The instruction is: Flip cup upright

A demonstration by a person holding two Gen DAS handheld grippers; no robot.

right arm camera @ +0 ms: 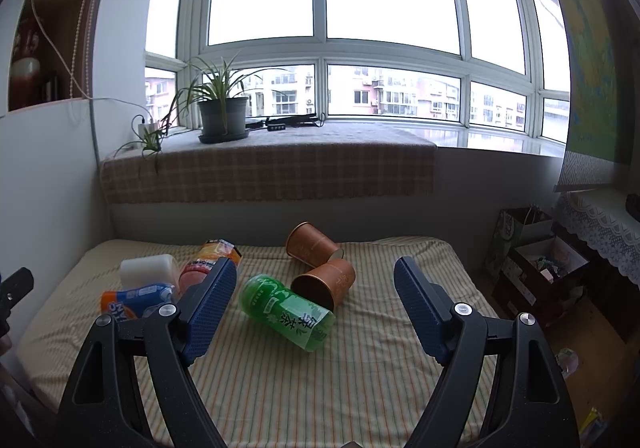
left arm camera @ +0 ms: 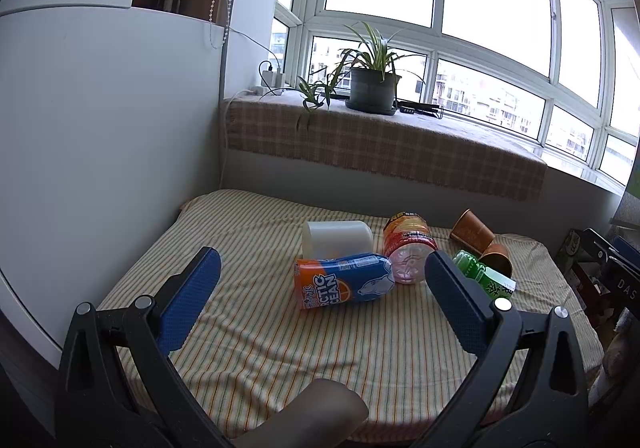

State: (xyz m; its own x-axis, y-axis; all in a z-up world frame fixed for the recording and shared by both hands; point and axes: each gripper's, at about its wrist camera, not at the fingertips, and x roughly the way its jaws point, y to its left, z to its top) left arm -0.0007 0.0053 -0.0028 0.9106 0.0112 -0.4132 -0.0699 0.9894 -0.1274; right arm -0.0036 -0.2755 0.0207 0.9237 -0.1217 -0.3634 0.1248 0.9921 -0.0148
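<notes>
Several cups lie on their sides on a striped tablecloth (left arm camera: pixel 280 328). A white cup (left arm camera: pixel 336 238) lies behind a blue-and-orange "Arctic Ocean" cup (left arm camera: pixel 342 282), next to a pink-and-orange cup (left arm camera: pixel 406 248). Two brown cups (right arm camera: pixel 314 246) (right arm camera: pixel 326 282) lie further right, by a green cup (right arm camera: pixel 286 310). My left gripper (left arm camera: pixel 322 278) is open and empty, hovering in front of the blue cup. My right gripper (right arm camera: pixel 316 290) is open and empty, framing the green cup and the nearer brown cup.
A white cabinet (left arm camera: pixel 100 127) borders the table on the left. A windowsill with a checked cloth (right arm camera: pixel 268 171) and a potted plant (right arm camera: pixel 222 119) runs behind. Boxes and bags (right arm camera: pixel 532 268) stand on the floor to the right.
</notes>
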